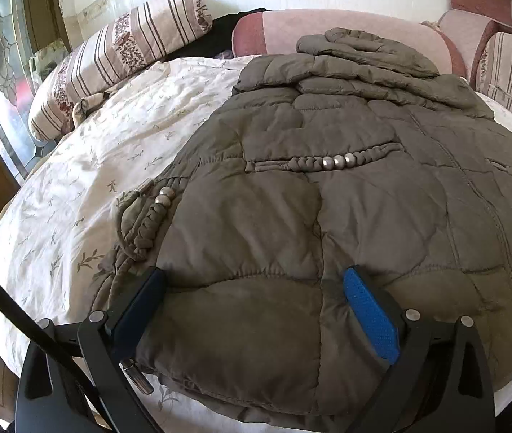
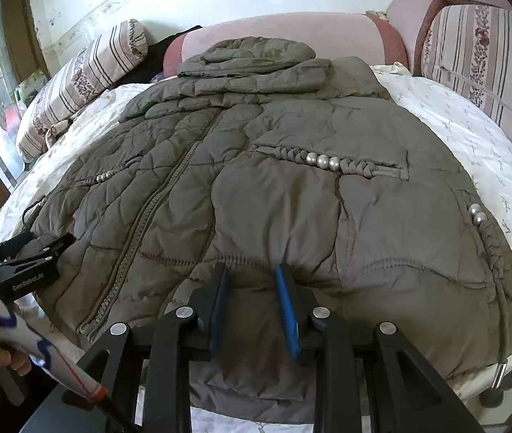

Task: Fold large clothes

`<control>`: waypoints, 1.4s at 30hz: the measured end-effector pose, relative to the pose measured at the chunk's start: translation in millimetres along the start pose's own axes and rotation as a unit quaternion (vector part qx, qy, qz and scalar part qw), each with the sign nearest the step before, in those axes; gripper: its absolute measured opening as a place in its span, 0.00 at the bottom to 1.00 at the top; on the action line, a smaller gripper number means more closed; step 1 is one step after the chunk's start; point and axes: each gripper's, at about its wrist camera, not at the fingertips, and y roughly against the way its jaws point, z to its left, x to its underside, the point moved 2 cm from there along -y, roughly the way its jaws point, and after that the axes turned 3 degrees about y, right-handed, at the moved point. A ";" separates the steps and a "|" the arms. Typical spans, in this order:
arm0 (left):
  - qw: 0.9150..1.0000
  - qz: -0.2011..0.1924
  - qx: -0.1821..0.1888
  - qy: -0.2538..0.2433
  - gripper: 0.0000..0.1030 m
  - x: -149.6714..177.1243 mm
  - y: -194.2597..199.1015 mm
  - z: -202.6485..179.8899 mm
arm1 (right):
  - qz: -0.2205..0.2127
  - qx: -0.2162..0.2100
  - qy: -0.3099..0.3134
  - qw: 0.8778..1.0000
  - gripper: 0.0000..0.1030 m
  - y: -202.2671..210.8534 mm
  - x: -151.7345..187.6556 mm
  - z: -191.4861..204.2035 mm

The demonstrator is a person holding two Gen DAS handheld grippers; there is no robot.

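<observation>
Floral bedsheet [image 2: 472, 137] under quilted jacket [image 2: 274, 198]; left hand-held gripper [image 2: 45, 249] apparently marked "GenRobot.AI".

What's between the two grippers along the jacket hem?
In the right wrist view, quilted jacket fabric with its zipper lies between the left gripper and the right gripper.

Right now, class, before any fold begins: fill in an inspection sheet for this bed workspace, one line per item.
Surface: bed under a white floral sheet, wrinkled.
Job's things: olive quilted jacket spread flat, zipped front up, hood at the far end.
Clutter: striped pillow; pink bolster; dark cloth behind it.
Grippers: left gripper open, fingers astride the jacket's hem; right gripper partly open with hem fabric between its fingers.
Cables: black cable beside the left gripper.
Surroundings: white wall, stained-glass window, striped headboard.
</observation>
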 end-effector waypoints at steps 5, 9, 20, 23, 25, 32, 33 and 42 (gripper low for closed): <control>1.000 0.002 0.001 0.006 0.97 0.5 -0.2 -0.4 | -0.002 -0.013 -0.011 1.000 0.28 0.5 0.6 -3.6; 1.000 -0.001 0.000 0.009 0.97 1.0 -0.3 -0.2 | -0.007 -0.018 -0.011 1.000 0.28 1.4 2.2 -4.5; 1.000 -0.007 -0.003 0.014 0.98 2.5 -1.2 -1.1 | -0.013 -0.050 -0.015 0.999 0.45 2.8 4.6 -5.0; 1.000 -0.009 -0.003 0.015 0.99 3.2 -0.8 -0.8 | -0.013 -0.049 -0.003 0.999 0.55 3.2 5.1 0.1; 1.000 -0.011 -0.004 0.014 0.99 3.4 -0.9 -1.1 | -0.012 -0.053 0.002 0.998 0.64 3.1 5.5 3.3; 1.000 -0.016 -0.006 0.013 0.99 4.0 -0.1 -1.4 | -0.015 -0.034 0.032 0.999 0.74 2.5 8.9 16.1; 1.000 -0.018 -0.006 0.013 0.99 4.3 0.0 -1.6 | -0.014 -0.031 0.036 0.999 0.74 2.4 9.1 16.8; 1.000 -0.025 -0.005 0.012 0.99 5.8 1.3 -1.5 | -0.017 -0.028 0.043 0.999 0.75 5.4 10.1 16.1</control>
